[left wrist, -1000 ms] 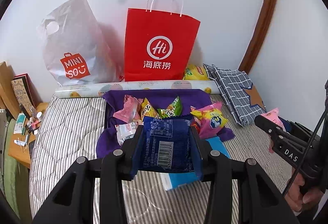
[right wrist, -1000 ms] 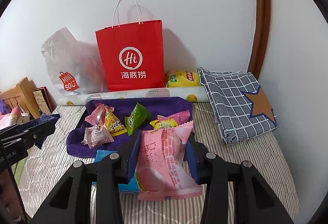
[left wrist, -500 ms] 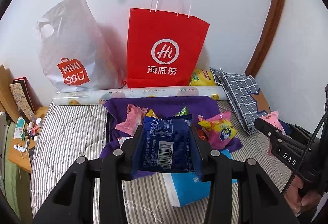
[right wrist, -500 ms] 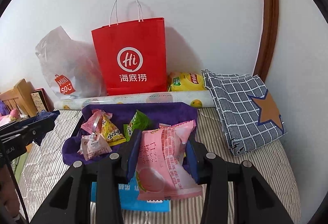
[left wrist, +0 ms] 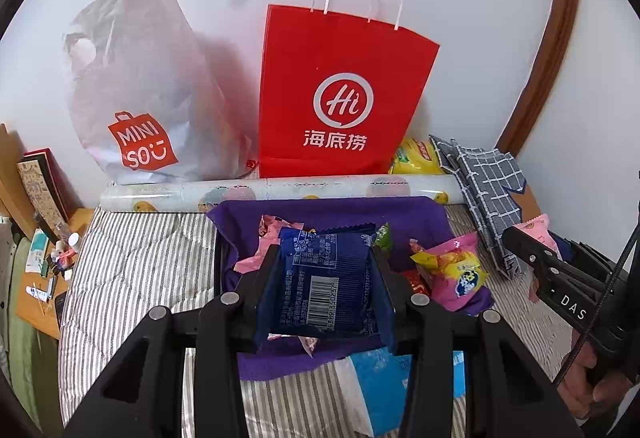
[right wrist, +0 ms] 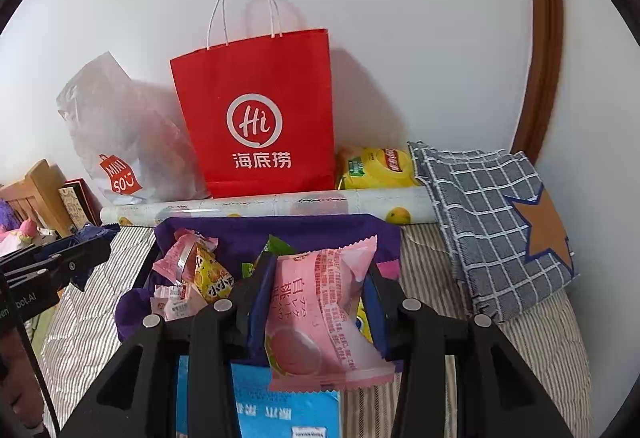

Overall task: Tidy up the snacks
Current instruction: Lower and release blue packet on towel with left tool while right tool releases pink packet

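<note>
While both hang over the purple tray [left wrist: 328,209] at the bed's [left wrist: 132,270] far edge, I see left gripper [left wrist: 326,278] clamping the blue packet [left wrist: 328,278], right gripper [right wrist: 316,302] clamping the pink packet [right wrist: 320,310].

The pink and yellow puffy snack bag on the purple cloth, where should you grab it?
Probably grip the pink and yellow snack bag by its flat crimped upper end, coming from above. Its puffed middle looks likely to slip or crush, while that thin sealed edge sticks up free of the purple cloth.
</note>
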Demonstrator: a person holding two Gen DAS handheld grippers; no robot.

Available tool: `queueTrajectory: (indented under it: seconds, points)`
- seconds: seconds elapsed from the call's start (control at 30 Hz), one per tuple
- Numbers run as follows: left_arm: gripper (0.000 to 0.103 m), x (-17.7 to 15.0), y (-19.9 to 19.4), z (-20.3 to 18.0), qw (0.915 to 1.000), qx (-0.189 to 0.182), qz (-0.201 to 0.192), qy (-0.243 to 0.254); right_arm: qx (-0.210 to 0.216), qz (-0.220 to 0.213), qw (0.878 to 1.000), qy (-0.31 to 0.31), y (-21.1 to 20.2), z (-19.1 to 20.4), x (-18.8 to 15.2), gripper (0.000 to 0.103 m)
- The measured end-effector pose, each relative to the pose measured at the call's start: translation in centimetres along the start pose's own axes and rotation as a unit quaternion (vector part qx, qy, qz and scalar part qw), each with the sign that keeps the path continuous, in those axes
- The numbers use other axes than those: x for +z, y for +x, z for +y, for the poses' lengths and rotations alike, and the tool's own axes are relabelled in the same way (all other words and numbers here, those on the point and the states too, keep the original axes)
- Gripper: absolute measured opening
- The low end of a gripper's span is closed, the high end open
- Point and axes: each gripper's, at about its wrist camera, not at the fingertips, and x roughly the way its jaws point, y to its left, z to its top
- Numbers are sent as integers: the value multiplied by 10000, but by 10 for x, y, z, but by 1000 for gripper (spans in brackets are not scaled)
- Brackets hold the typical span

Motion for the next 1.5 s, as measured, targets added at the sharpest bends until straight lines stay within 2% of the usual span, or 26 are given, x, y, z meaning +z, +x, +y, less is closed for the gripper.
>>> queueTrajectory:
  seconds: [0.2, 0.7, 1.13, 1.5]
  points:
    - [42, 1, 20, 7, 9999, 29, 141, 24, -48, 68, 10000, -52, 24, 7, 1, 40]
    - [42, -7, 85, 22, 9985, 8, 544, 44, 44, 581, 9982, -150, 93, 17, -10, 40]
    - [42, -14, 109, 20, 9973, 15, 724, 114, 85, 778, 9967, -203, 119, 22, -18, 41]
    - [43, -21, 124, 18, 9954, 16, 934, 190, 62, 841, 9961, -276, 125, 23, -22, 41]
